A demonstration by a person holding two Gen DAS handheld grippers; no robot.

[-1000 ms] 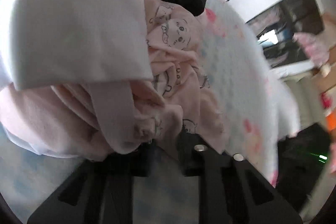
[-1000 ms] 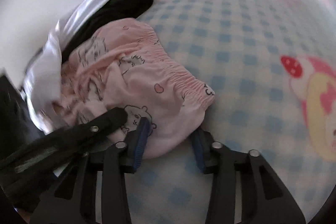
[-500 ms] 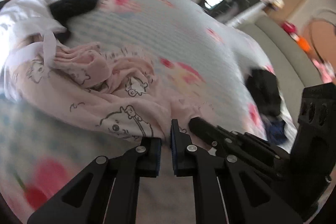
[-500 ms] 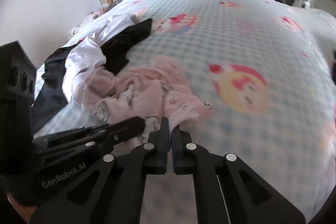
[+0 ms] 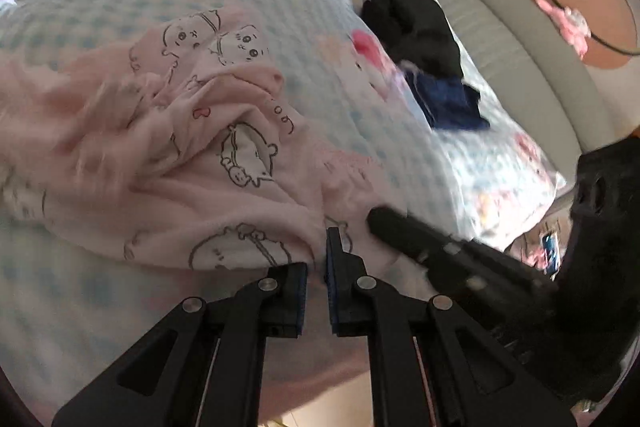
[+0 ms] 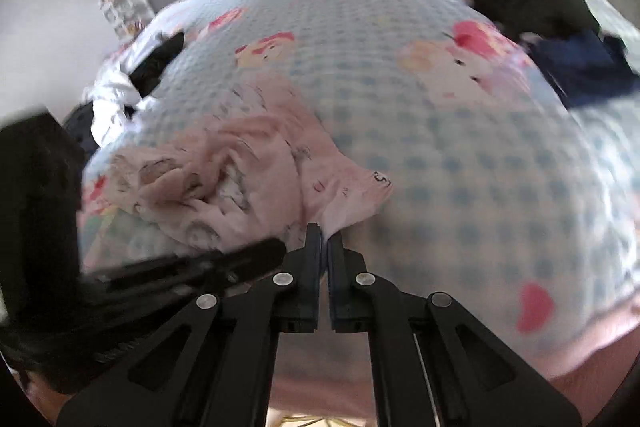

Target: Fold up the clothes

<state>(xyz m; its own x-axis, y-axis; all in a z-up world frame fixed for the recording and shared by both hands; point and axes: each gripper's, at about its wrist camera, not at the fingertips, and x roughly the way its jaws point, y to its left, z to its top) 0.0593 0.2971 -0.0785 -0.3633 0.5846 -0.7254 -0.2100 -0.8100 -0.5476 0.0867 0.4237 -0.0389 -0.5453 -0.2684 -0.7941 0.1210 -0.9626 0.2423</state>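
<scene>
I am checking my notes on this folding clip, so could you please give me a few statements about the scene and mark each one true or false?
1. Both grippers are shut on the pink garment. True: the left gripper and the right gripper each pinch its near edge.
2. The garment is plain. False: it carries cartoon animal prints.
3. The bed cover is blue-checked with pink characters. True.
4. The dark clothes lie on top of the pink garment. False: they lie apart from it, farther across the bed.
5. The garment is neatly folded. False: it is bunched and wrinkled.
</scene>
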